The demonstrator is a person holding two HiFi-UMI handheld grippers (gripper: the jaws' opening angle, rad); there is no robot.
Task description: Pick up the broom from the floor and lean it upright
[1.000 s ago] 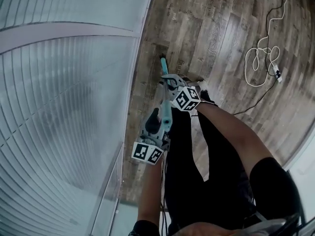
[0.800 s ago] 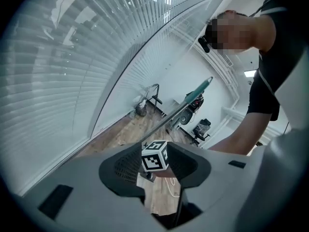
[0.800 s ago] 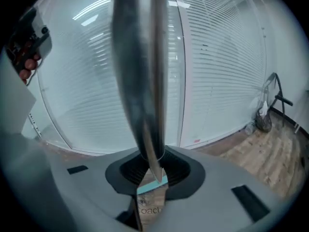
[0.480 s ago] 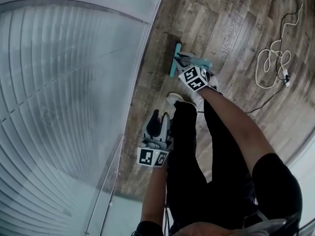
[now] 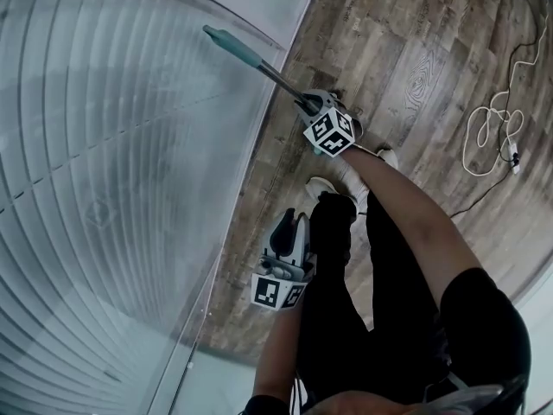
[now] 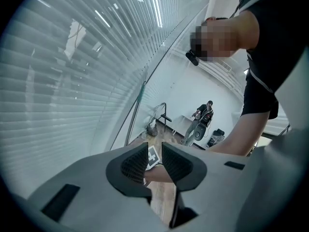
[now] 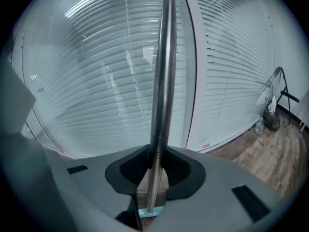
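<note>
- Starting closest in, I see the left hand-held gripper (image 5: 289, 223) low beside the person's black trouser leg (image 5: 346, 318), with its marker cube turned up towards the head camera.
- In the left gripper view its jaws stand at a narrow gap and have just been closing, with nothing between the pads. Through the gap I see only the other gripper's marker cube and a forearm, well beyond.
- Two white shoes (image 5: 321, 186) stand on the floor (image 5: 406, 41) between the two grippers in the head view.
- A little farther out, the right hand-held gripper (image 5: 309, 106) is clamped on the broom (image 5: 259, 63). In the right gripper view both pads press the silver metal shaft (image 7: 161, 81) from either side.
- Below that grip a teal piece of the broom shows at the foot of the shaft. I cannot make out the bristles.
- From the grip the shaft runs up and away to a teal end grip (image 5: 226, 43), which in the head view lies over the blinds (image 5: 104, 188). I cannot tell whether it touches them.
- The broom stands at the edge of the wood-plank floor, just beside the base of the window wall.
- Well apart, towards the floor's right edge, a white cable (image 5: 492, 128) lies in loops.
- Farthest off, in the left gripper view, a person in dark clothes (image 6: 203, 117) stands near a white wall.
</note>
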